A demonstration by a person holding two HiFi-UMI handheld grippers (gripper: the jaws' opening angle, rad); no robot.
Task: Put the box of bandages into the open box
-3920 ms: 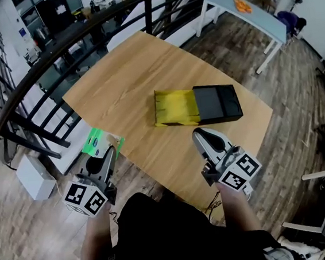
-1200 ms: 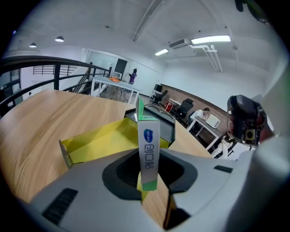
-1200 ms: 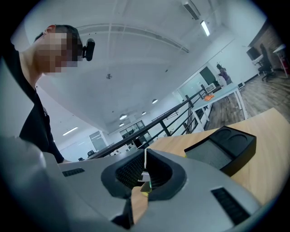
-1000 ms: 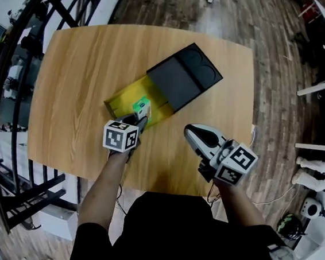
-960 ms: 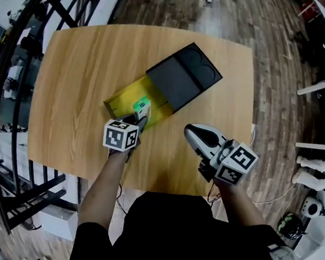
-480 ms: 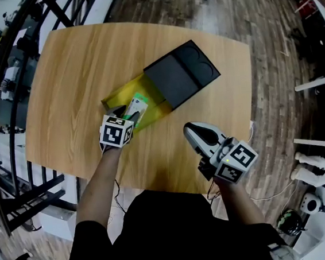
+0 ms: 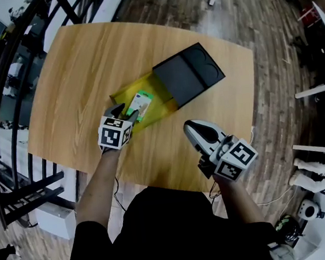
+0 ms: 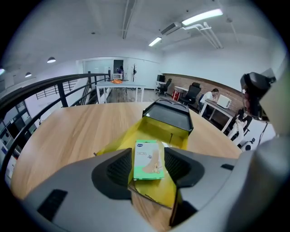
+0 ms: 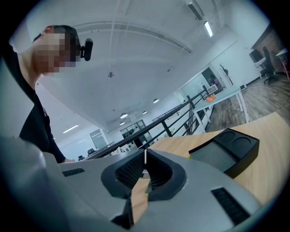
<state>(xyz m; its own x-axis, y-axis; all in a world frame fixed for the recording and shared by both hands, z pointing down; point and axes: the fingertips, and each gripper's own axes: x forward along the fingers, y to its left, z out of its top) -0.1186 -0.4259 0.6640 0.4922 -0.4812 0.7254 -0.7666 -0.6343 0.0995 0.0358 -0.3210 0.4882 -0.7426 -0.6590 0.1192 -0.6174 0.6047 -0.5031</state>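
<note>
The green-and-white box of bandages (image 7: 138, 106) lies flat inside the yellow open box (image 7: 159, 84) on the wooden table. In the left gripper view the box of bandages (image 8: 148, 159) shows between the two pads, with a gap on each side. My left gripper (image 7: 123, 111) hovers just short of the yellow box's near end, and its jaws have just been opening. My right gripper (image 7: 195, 130) hangs shut over the table's near edge, holding nothing; its pads (image 9: 131, 170) meet with wood showing behind them.
A black sleeve (image 7: 188, 75) covers the far end of the yellow box. The round-cornered table (image 7: 75, 66) ends close to my body; a dark railing (image 7: 5, 62) runs along its left. Wooden floor lies to the right.
The left jaws have spread and let go of the bandage box, which now lies flat in the yellow box. The left gripper has drawn back a little. The right gripper has hardly moved.
</note>
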